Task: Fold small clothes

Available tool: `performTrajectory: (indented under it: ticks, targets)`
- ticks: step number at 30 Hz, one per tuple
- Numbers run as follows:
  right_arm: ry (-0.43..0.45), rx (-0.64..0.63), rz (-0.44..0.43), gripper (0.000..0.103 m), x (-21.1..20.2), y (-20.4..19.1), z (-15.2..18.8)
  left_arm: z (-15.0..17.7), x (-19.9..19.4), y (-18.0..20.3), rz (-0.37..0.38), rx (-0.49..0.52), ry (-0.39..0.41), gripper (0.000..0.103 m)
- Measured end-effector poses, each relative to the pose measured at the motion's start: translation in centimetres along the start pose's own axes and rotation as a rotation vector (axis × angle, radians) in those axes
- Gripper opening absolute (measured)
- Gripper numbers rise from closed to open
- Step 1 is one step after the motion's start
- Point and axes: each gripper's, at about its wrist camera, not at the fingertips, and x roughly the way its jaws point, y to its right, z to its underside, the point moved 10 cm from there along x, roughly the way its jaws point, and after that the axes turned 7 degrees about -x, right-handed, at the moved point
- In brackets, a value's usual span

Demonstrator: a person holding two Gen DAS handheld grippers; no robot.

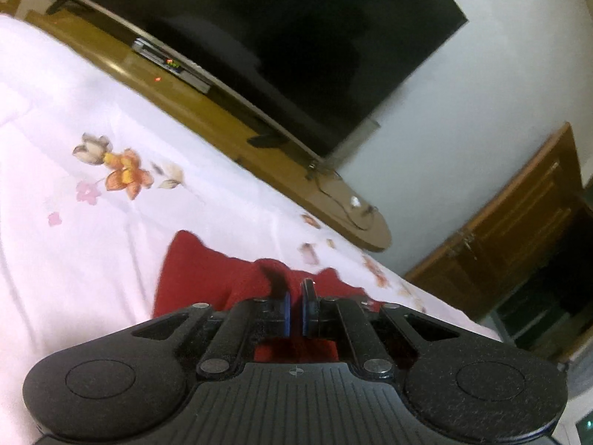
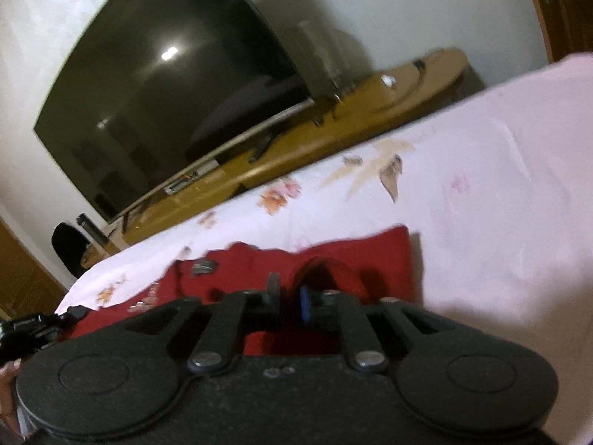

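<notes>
Red garment [image 1: 207, 270]: lay on the bed [image 1: 74, 241], on the pale floral bedsheet, rumpled and only partly flat; in the right view [image 2: 355, 256] one corner reached toward the bare sheet.

Left tongs [image 1: 295, 298]: stood low over the cloth, the two blue-edged pads nearly together with a thin gap. A dark red fold rose against the left finger, but whether cloth was actually pinched could not be told.

Right tongs [image 2: 287, 296]: also low over the red cloth, fingers close. A raised loop of fabric sat just beyond the tips. Blur hid whether anything was held.

Surroundings: a television [image 1: 281, 40] on a wooden stand [image 1: 207, 118] stood beyond the bed, well apart from the work.

Risk, thin grip: if only a single edge was caught, a lift would likely let it slip and the fold would fall crooked.

Risk, double layer: either tongs could have nipped the bedsheet with the garment, dragging the sheet up and bunching it.

Risk, uneven pull: the two sides sat at different angles, so lifting together would probably twist the cloth.

Risk, blur: both views were smeared, suggesting quick motion, which would loosen a marginal hold.
</notes>
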Motion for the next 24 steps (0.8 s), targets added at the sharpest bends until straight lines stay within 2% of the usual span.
performTrajectory:
  ticks: [2, 3, 5, 6, 7, 9, 11, 17, 18, 19, 22, 24]
  targets:
    - [0.029, -0.003, 0.016, 0.039, 0.3, 0.7, 0.1, 0.5, 0.2, -0.1, 0.006, 0.009, 0.021, 0.004]
    - [0.050, -0.002, 0.010, 0.043, 0.2, 0.7, 0.0, 0.7, 0.2, -0.1, -0.004, 0.029, 0.025, 0.009]
    - [0.090, 0.001, 0.009, 0.062, -0.2, 0.8, -0.2, 0.9, 0.3, 0.0, -0.006, 0.050, 0.025, 0.033]
    - [0.109, -0.004, 0.024, 0.065, -0.3, 1.0, -0.4, 0.6, 0.2, 0.1, -0.018, 0.061, 0.050, 0.062]
    - [0.119, -0.004, 0.032, 0.065, -0.4, 1.2, -0.7, 0.0, 0.0, 0.1, -0.033, 0.076, 0.087, 0.079]
    - [0.121, 0.015, 0.024, 0.065, -0.3, 1.6, -1.0, -0.9, -0.4, 0.2, -0.033, 0.078, 0.115, 0.080]
    - [0.112, 0.002, 0.026, 0.064, -0.1, 1.7, -1.2, -1.3, -0.2, 0.0, -0.051, 0.085, 0.104, 0.079]
    - [0.118, 0.005, 0.008, 0.063, 0.2, 1.7, -1.6, -0.6, 0.5, 0.5, -0.082, 0.189, 0.045, 0.079]
    - [0.111, -0.010, 0.006, 0.062, 0.3, 1.5, -1.6, -0.5, 0.8, 0.9, -0.093, 0.219, 0.033, 0.078]
    - [0.102, -0.030, 0.009, 0.062, 0.4, 1.3, -1.6, -0.4, 1.1, 1.2, -0.111, 0.258, 0.022, 0.069]
    - [0.060, -0.152, 0.066, 0.058, 1.4, 0.5, -1.5, -0.1, 2.3, 2.0, -0.169, 0.362, -0.029, 0.056]
    - [0.032, -0.245, 0.096, 0.057, 2.2, -0.2, -1.5, 0.1, 3.1, 2.4, -0.183, 0.399, -0.063, 0.054]
